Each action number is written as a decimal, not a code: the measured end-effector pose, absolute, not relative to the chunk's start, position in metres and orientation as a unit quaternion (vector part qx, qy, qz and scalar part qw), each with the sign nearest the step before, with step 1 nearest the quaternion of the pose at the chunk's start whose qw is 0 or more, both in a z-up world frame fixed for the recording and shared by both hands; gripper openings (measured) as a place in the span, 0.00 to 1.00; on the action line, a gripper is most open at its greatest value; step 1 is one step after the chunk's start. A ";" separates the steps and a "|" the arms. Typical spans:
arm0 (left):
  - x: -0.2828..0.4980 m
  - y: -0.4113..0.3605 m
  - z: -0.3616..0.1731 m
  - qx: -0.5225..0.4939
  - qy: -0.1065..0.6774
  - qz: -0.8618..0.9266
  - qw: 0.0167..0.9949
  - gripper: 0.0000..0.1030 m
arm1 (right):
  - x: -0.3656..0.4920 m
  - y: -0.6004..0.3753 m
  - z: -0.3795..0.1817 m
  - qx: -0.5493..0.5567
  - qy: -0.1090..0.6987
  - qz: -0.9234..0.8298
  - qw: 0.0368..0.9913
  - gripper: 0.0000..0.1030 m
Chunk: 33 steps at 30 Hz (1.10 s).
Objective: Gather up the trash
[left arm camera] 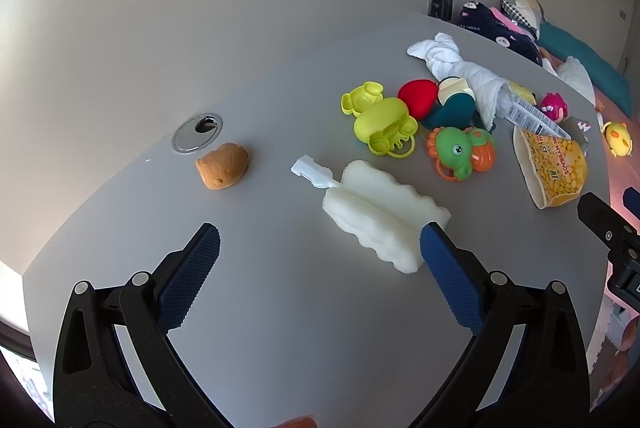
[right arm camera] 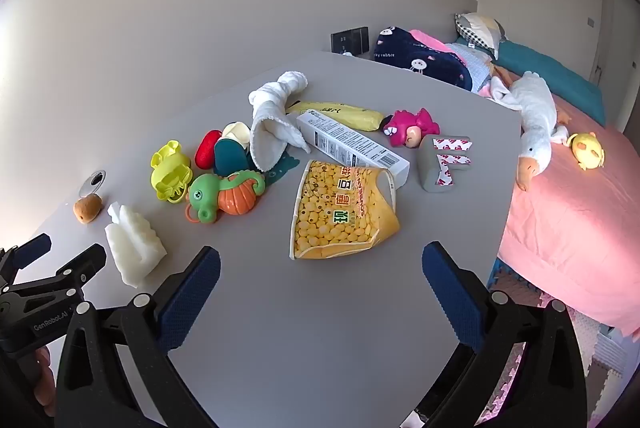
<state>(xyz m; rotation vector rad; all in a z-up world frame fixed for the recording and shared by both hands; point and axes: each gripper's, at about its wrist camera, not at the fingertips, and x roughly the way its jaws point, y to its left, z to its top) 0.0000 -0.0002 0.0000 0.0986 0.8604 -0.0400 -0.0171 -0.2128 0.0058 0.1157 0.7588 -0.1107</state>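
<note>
A yellow soybean snack bag (right arm camera: pixel 343 212) lies open on the grey table (right arm camera: pixel 280 308), just ahead of my right gripper (right arm camera: pixel 320 264), which is open and empty. A white carton box (right arm camera: pixel 352 143) lies behind the bag, with a yellow wrapper (right arm camera: pixel 340 113) behind that. The bag also shows at the right of the left wrist view (left arm camera: pixel 554 163). My left gripper (left arm camera: pixel 320 244) is open and empty, its right fingertip beside a white sponge brush (left arm camera: pixel 380 216). The left gripper shows at the lower left of the right wrist view (right arm camera: pixel 68 260).
Toys sit mid-table: a green seahorse (right arm camera: pixel 224 193), yellow-green moulds (right arm camera: pixel 172 171), a red toy (right arm camera: pixel 207 147), a pink plush (right arm camera: pixel 408 127). A white cloth (right arm camera: pixel 272 119), a potato-like toy (left arm camera: pixel 222 165), a grey taped block (right arm camera: pixel 442 159) and a cable port (left arm camera: pixel 197 131) are there. A pink bed (right arm camera: pixel 568 228) lies right.
</note>
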 end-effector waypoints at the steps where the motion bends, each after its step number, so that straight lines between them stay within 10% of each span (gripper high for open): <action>1: 0.000 0.000 0.000 0.048 0.418 -0.019 0.907 0.94 | -0.017 -0.213 0.006 0.056 0.370 -0.055 0.926 0.98; 33: -0.003 -0.001 0.008 0.043 0.415 -0.030 0.908 0.94 | -0.019 -0.217 0.007 0.048 0.366 -0.059 0.927 0.98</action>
